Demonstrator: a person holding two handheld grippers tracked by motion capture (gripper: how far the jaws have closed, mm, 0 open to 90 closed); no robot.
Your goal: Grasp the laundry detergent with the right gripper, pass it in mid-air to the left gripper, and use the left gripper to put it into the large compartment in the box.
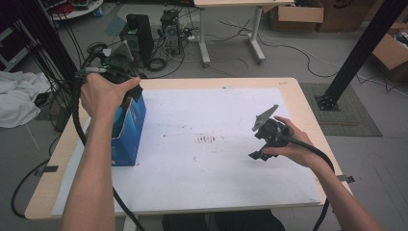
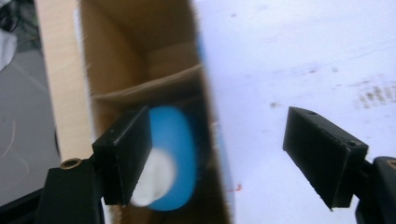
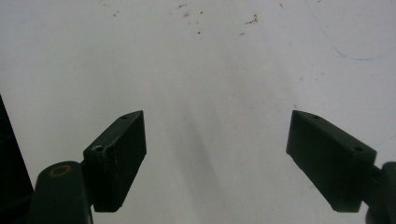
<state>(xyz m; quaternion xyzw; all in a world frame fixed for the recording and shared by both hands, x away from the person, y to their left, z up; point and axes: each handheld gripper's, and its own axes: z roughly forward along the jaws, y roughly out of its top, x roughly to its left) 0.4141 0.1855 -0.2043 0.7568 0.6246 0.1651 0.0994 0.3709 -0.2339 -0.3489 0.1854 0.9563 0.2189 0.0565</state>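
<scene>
Cardboard box open-topped at table's left edge | left gripper jaws apart above | right gripper jaws apart over bare white mat

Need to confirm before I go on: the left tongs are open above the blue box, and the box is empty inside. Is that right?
Not quite. The left tongs are open above the blue box, but the box is not empty: the left gripper view shows a blue and white object lying inside it. What that object is cannot be told, as it is blurred.
</scene>
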